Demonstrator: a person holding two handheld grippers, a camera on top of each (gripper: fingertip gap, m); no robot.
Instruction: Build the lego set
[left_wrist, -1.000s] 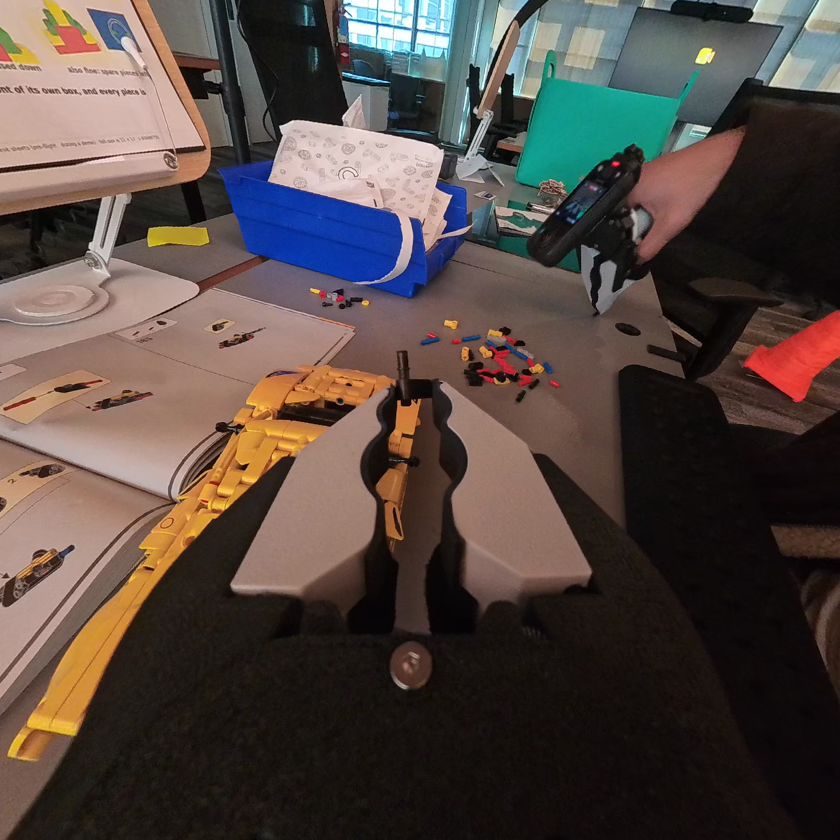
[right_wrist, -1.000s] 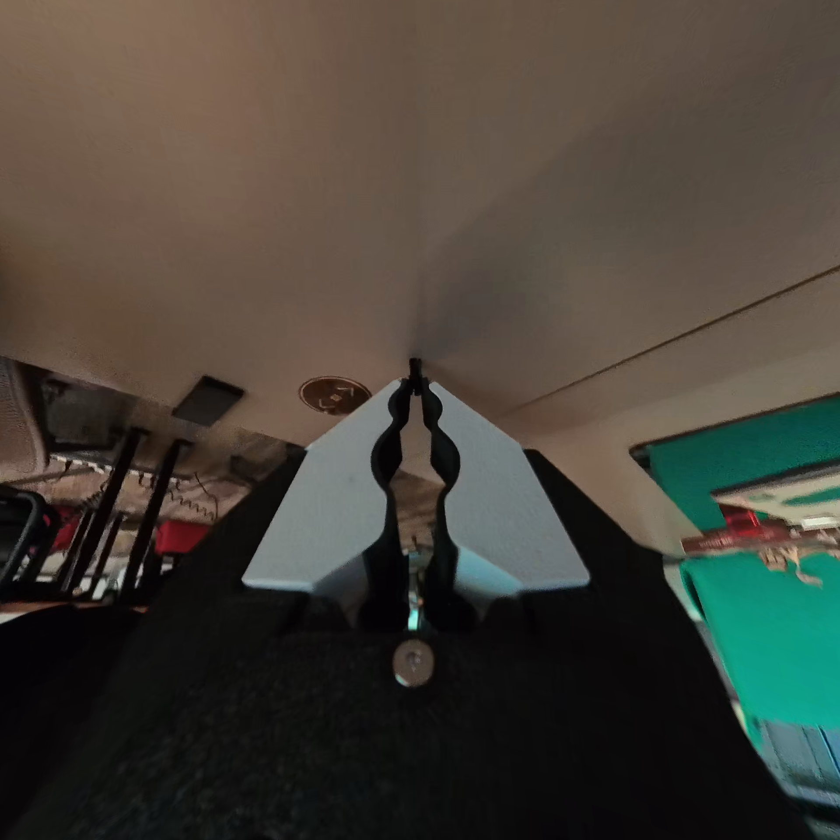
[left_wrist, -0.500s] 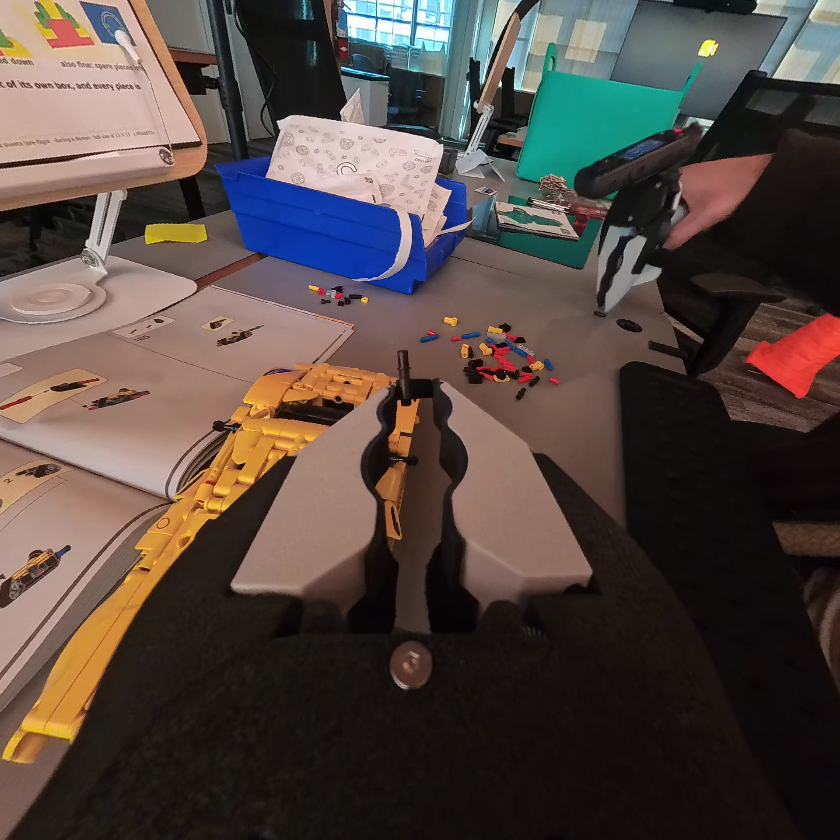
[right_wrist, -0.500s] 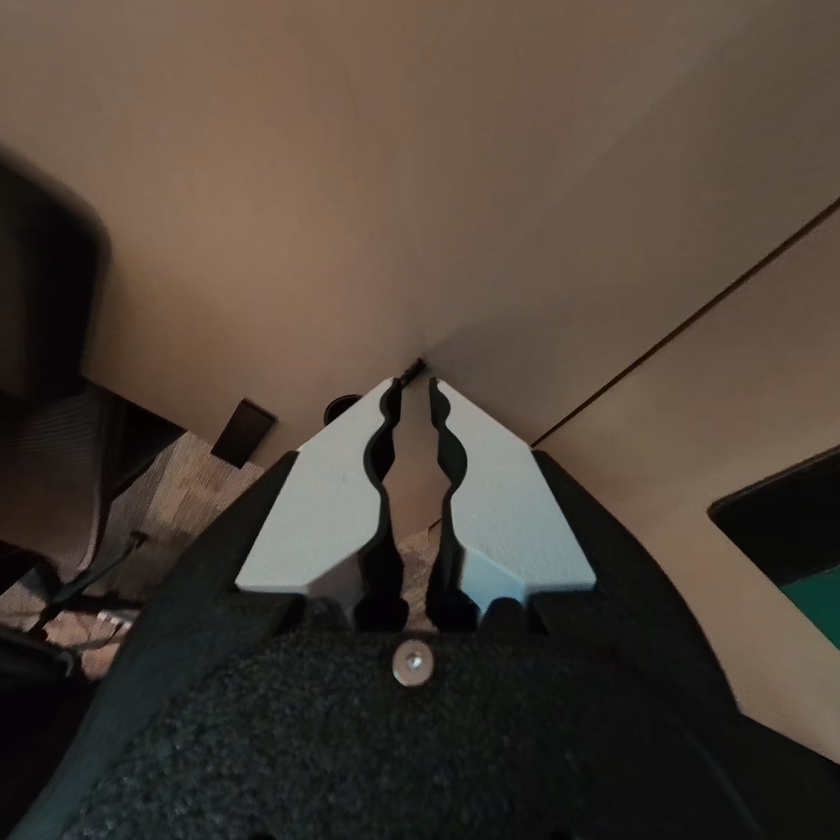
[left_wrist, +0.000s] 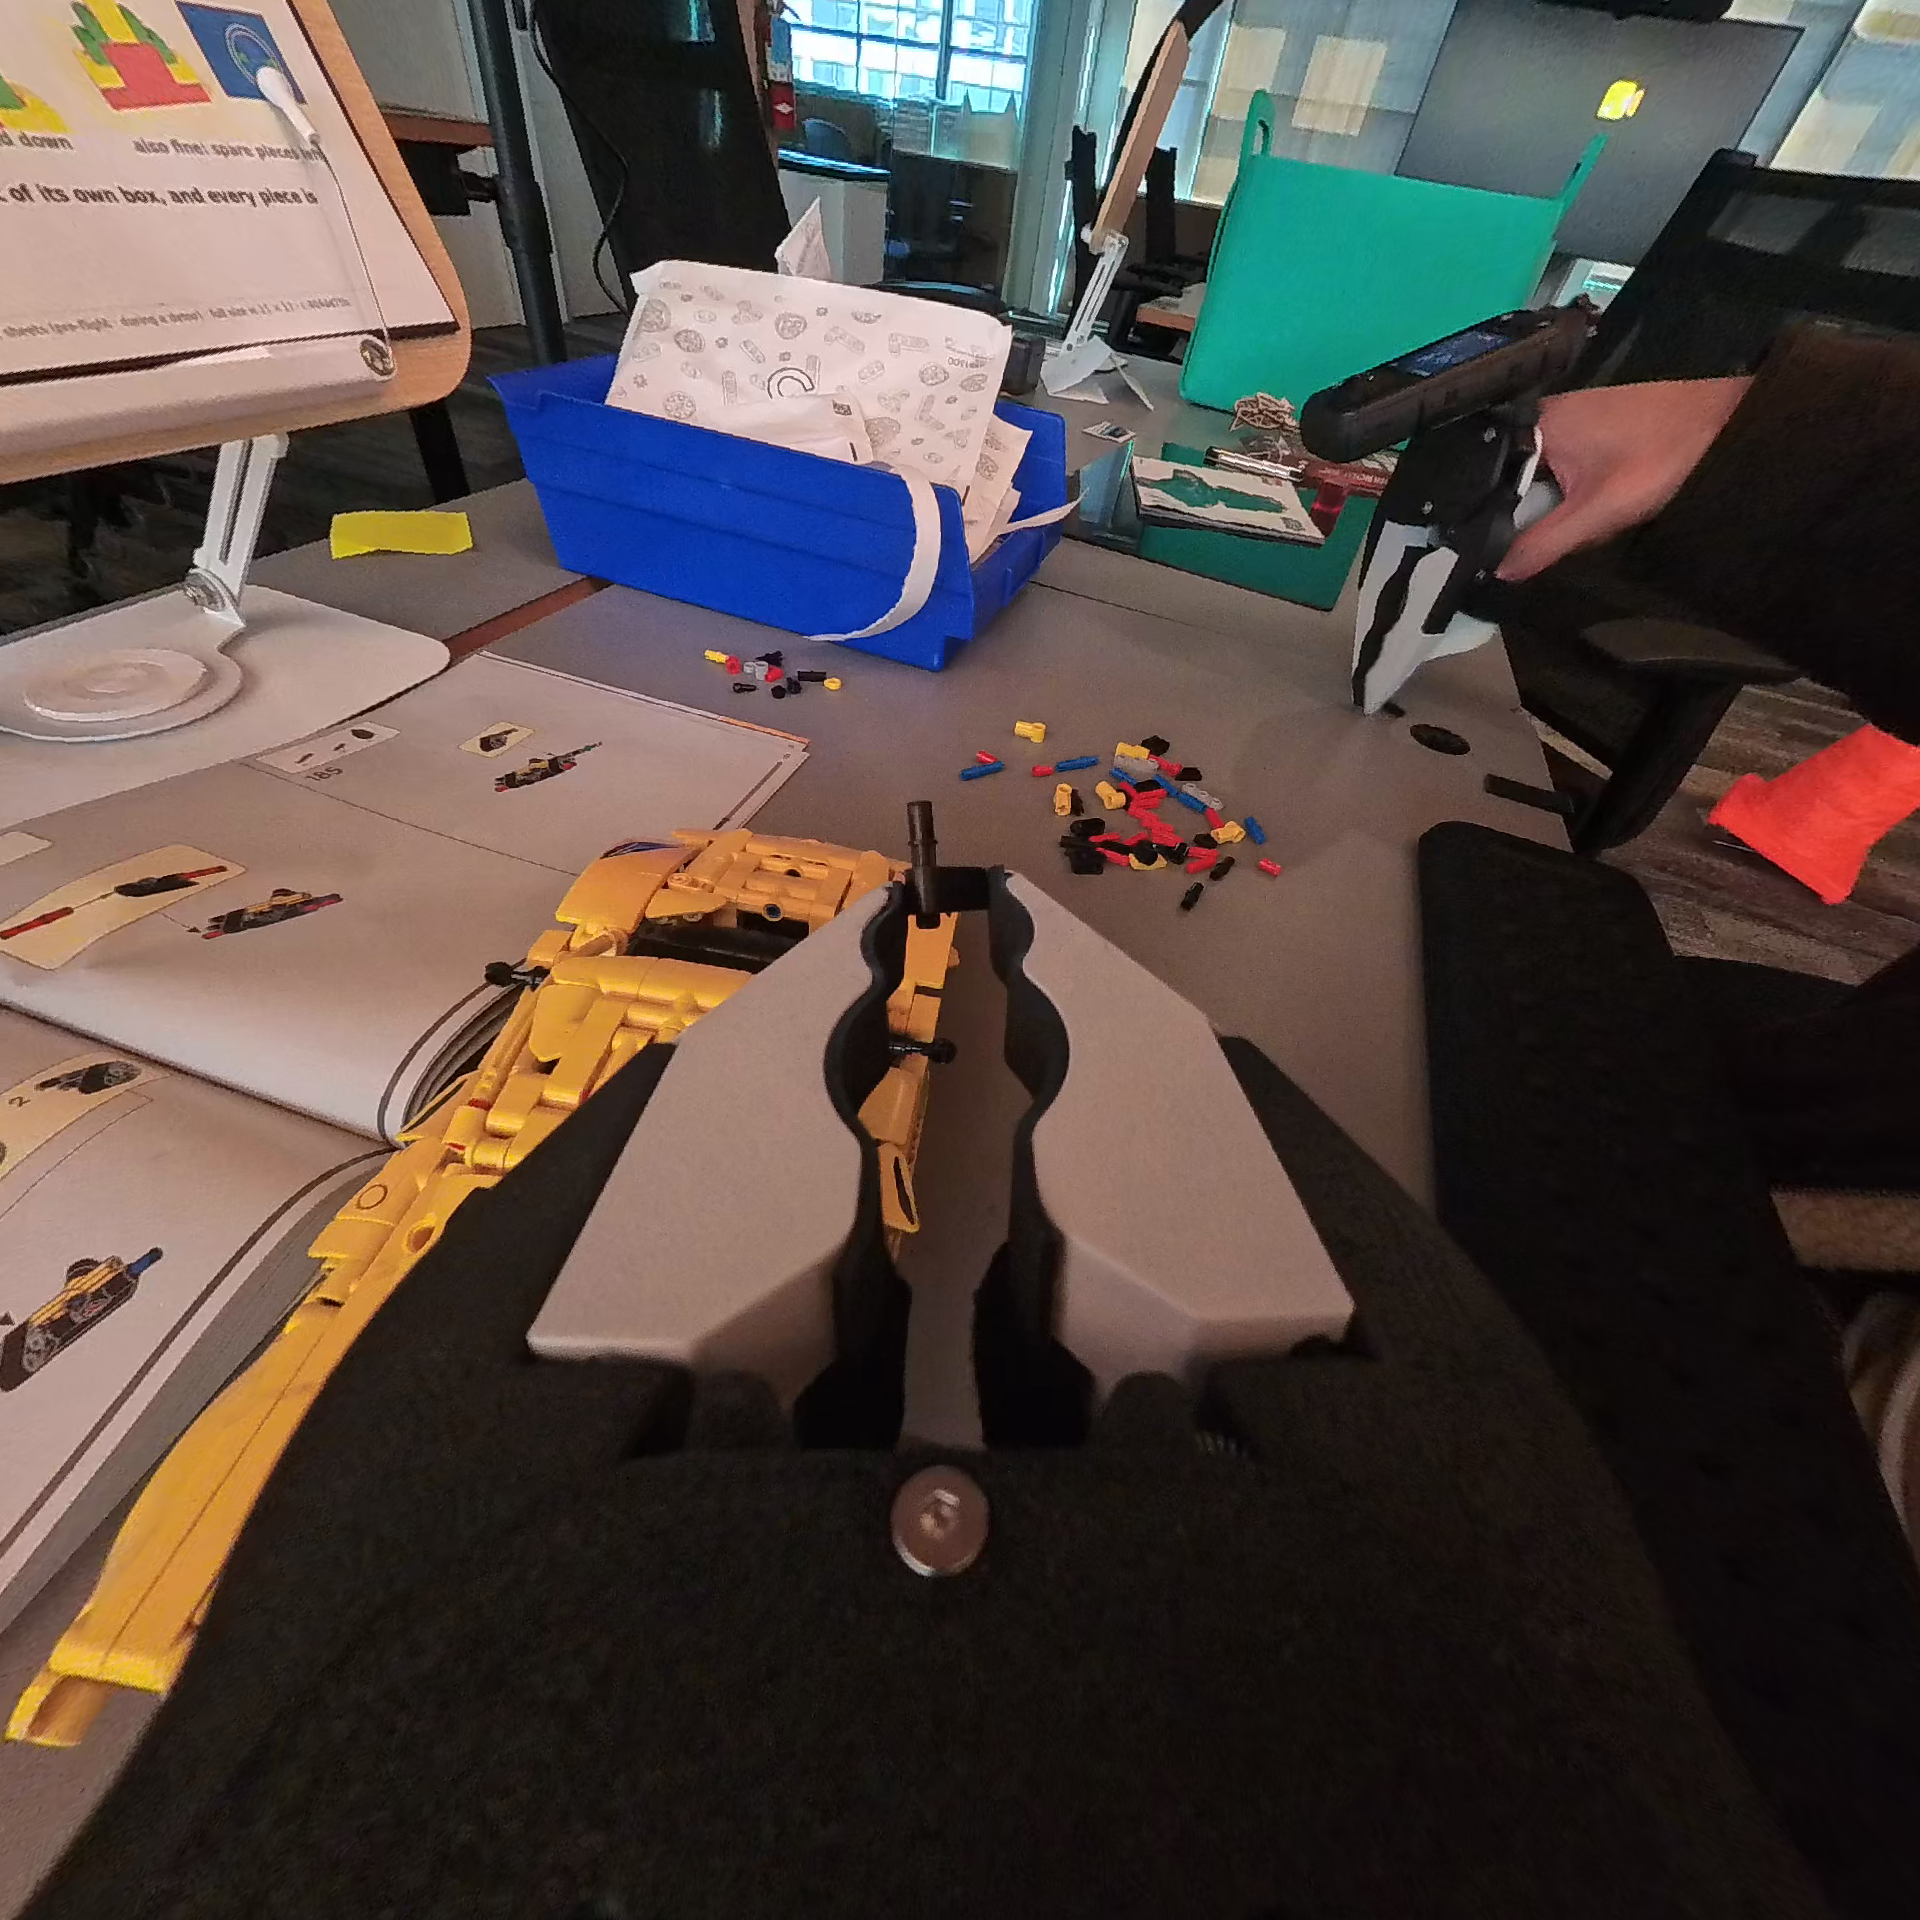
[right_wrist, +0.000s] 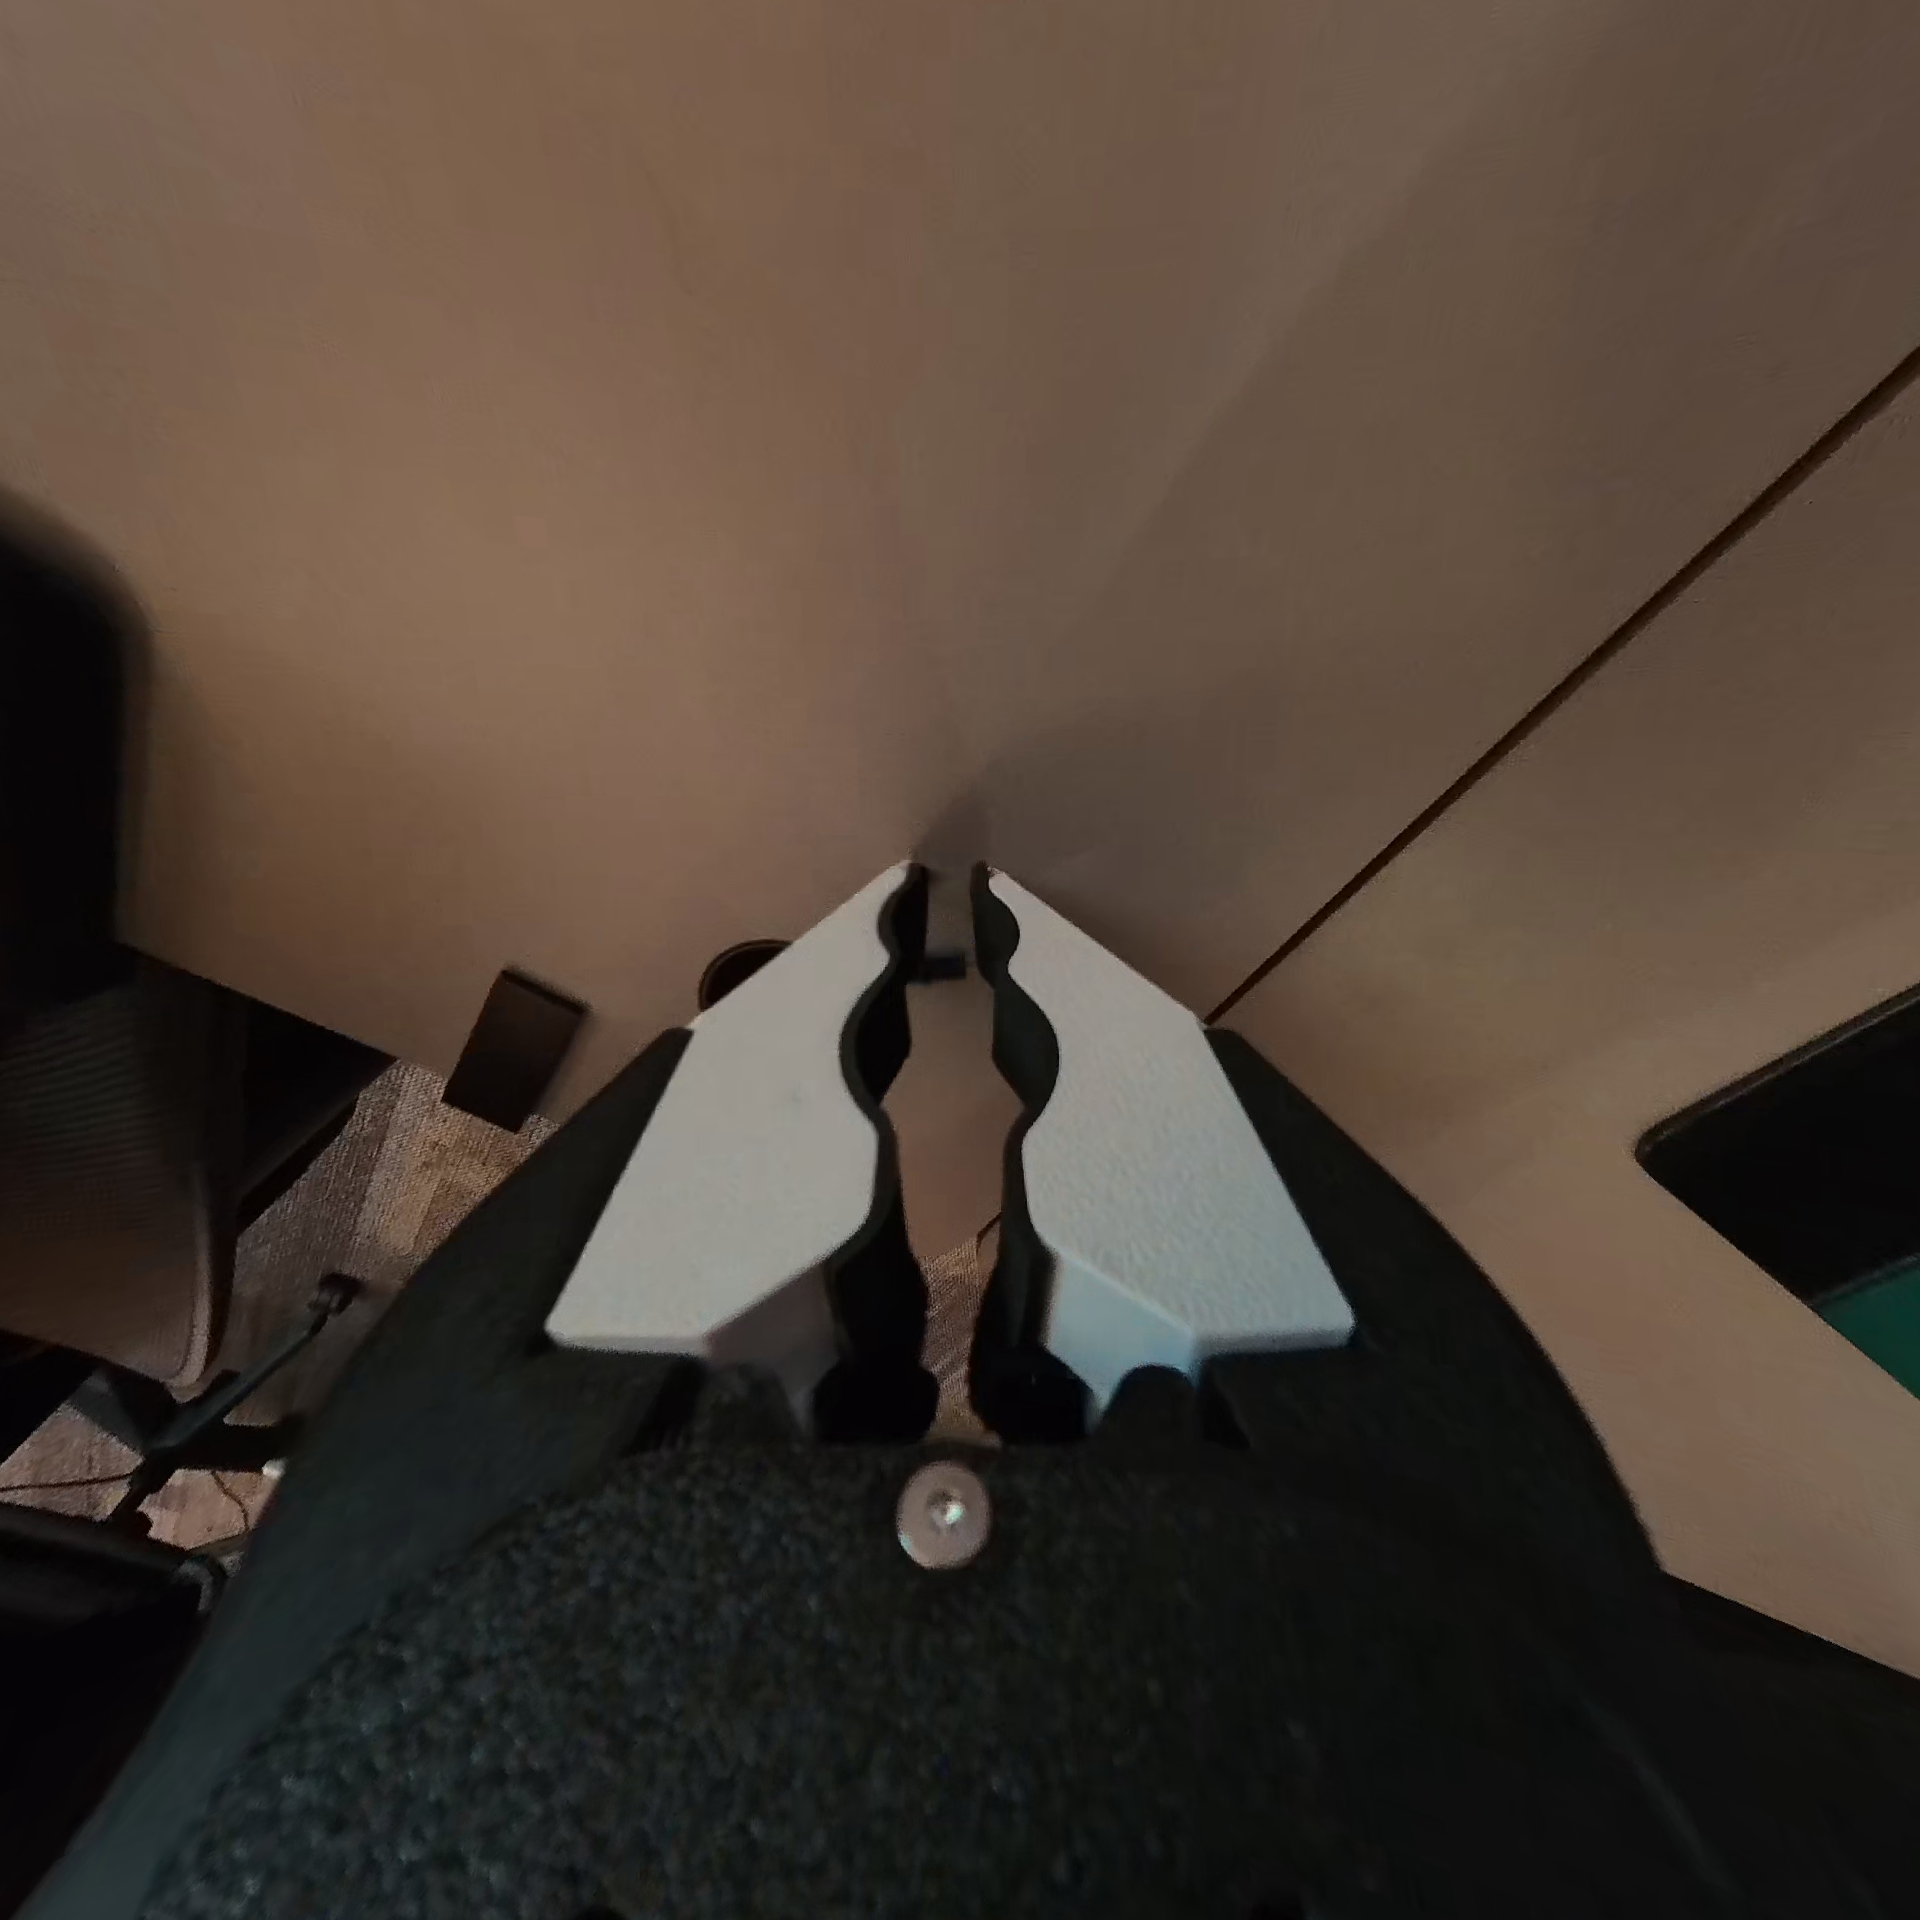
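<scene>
Bare table (left_wrist: 1195, 997) is lying open right of the yellow model (left_wrist: 665, 966); loose pieces (left_wrist: 1143, 810), booklet (left_wrist: 312, 894) and blue bin (left_wrist: 769, 530) are crowding the rest

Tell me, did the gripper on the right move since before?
Yes. The right gripper came down from above the green box until its tips nearly touch the grey table.

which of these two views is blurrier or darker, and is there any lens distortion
Right wrist view: dimmer, warm-tinted, tabletop featureless, chair at left smeared. Left wrist view: brighter and sharp on the loose lego pieces, slight blur on the person's hand, wide-angle bending at the edges.
</scene>
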